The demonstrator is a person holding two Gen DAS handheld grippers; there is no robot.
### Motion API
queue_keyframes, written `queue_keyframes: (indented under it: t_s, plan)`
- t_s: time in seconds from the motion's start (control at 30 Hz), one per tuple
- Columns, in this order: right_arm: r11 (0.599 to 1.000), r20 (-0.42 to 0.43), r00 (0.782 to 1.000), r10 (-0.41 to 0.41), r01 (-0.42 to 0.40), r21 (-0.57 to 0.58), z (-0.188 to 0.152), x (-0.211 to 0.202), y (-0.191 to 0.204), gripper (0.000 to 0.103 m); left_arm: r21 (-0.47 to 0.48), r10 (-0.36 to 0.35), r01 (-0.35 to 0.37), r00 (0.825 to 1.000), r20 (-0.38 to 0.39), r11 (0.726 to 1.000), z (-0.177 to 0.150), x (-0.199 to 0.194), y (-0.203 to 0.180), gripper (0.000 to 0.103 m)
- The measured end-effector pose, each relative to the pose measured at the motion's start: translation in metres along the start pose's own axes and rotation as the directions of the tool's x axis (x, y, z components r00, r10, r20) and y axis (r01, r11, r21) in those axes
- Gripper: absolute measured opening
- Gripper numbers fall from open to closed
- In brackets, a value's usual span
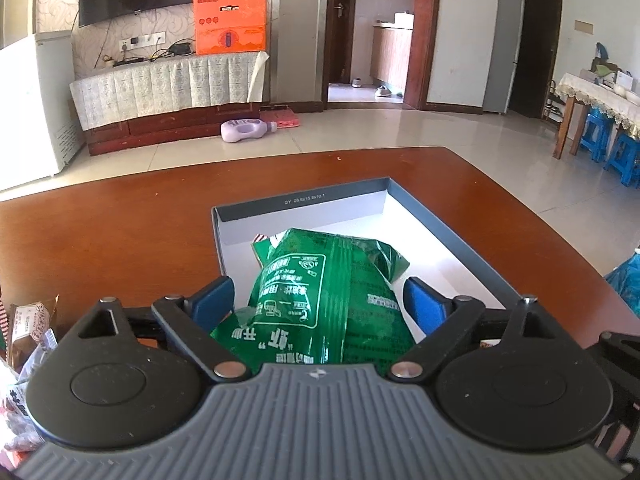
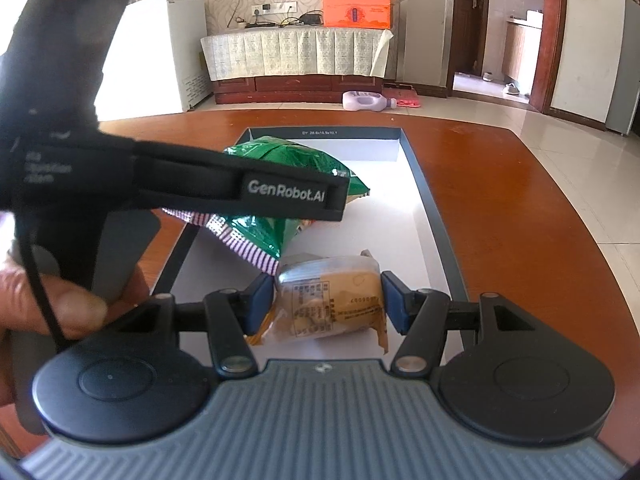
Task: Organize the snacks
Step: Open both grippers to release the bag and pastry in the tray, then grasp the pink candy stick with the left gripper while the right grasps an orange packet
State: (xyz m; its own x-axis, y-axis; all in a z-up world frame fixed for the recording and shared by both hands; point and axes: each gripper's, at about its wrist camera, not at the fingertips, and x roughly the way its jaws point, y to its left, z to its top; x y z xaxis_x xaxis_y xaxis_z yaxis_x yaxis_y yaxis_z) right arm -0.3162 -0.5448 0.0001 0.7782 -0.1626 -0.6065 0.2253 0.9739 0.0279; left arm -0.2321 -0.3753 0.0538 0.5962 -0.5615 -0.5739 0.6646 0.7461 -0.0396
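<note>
Though ringed by box (image 1: 452, 236) walls, ample white floor beyond green bag (image 1: 320, 292).

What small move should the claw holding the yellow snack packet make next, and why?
Probably open the right claw: its pads grip the yellow plastic-wrapped snack packet already low over the white floor of the shallow grey cardboard box, beside the green foil bag, with bare floor underneath.

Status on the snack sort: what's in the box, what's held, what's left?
Done: green bag lies in the box; left gripper stands open around it, pads apart from it. In hand: right gripper holds a yellow packet low over the box floor, not yet released. Left: more packets wait on the table beside the box.
</note>
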Motion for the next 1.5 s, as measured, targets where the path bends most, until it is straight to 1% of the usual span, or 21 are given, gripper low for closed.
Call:
queue_keyframes:
  t_s: [0.17,0.33,0.47,0.6,0.73,0.83,0.97,1.03,1.13,1.27,1.37,1.43,1.5]
  plan:
    - [1.000,-0.004,1.000,-0.010,0.010,0.003,0.001,-0.001,0.002,0.064,0.013,-0.011,0.011,1.000,0.016,1.000,-0.001,-0.006,-0.002,0.100]
    - [0.999,-0.008,0.999,-0.036,0.036,0.023,0.001,-0.002,0.002,0.066,0.010,-0.022,0.022,0.999,0.030,1.000,-0.003,-0.016,-0.002,0.100]
    - [0.999,0.002,0.999,-0.035,0.035,0.040,0.001,-0.009,0.003,0.068,0.008,-0.021,0.021,0.999,0.038,1.000,-0.005,-0.026,-0.001,0.101]
    - [0.998,0.040,0.999,-0.028,0.026,0.055,-0.002,-0.021,0.002,0.080,0.022,-0.004,0.003,0.999,0.054,1.000,-0.005,-0.036,0.001,0.102]
    - [0.996,0.061,0.998,-0.025,0.019,0.092,-0.002,-0.032,-0.001,0.080,0.015,0.006,-0.008,0.997,0.075,1.000,-0.006,-0.048,0.004,0.102]
    - [0.993,0.084,0.996,-0.022,0.012,0.121,-0.005,-0.043,-0.003,0.080,0.013,-0.001,0.000,0.995,0.103,1.000,-0.009,-0.060,0.006,0.102]
    - [0.990,0.100,0.994,-0.037,0.023,0.136,-0.006,-0.051,0.000,0.080,0.026,-0.001,-0.002,0.991,0.137,1.000,-0.012,-0.083,0.010,0.102]
    - [0.989,0.113,0.993,-0.040,0.023,0.148,-0.006,-0.055,0.002,0.080,0.030,0.013,-0.018,0.988,0.157,0.999,-0.015,-0.096,0.013,0.102]
    - [0.987,0.139,0.990,-0.037,0.014,0.163,-0.006,-0.061,0.009,0.080,0.042,0.064,-0.074,0.977,0.203,0.996,-0.021,-0.117,0.019,0.103]
    - [0.988,0.182,0.983,-0.010,-0.018,0.151,-0.010,-0.074,0.023,0.079,0.038,0.108,-0.118,0.972,0.210,0.992,-0.026,-0.144,0.031,0.103]
    - [0.995,0.222,0.975,0.026,-0.047,0.091,-0.012,-0.084,0.038,0.079,0.022,0.144,-0.153,0.964,0.223,0.988,-0.032,-0.167,0.048,0.103]
    - [0.995,0.233,0.970,0.075,-0.087,0.044,-0.014,-0.088,0.050,0.079,0.035,0.192,-0.206,0.953,0.232,0.978,-0.038,-0.182,0.061,0.103]
    - [0.990,0.223,0.966,0.131,-0.137,0.012,-0.016,-0.088,0.062,0.079,0.032,0.236,-0.251,0.942,0.239,0.967,-0.049,-0.196,0.074,0.103]
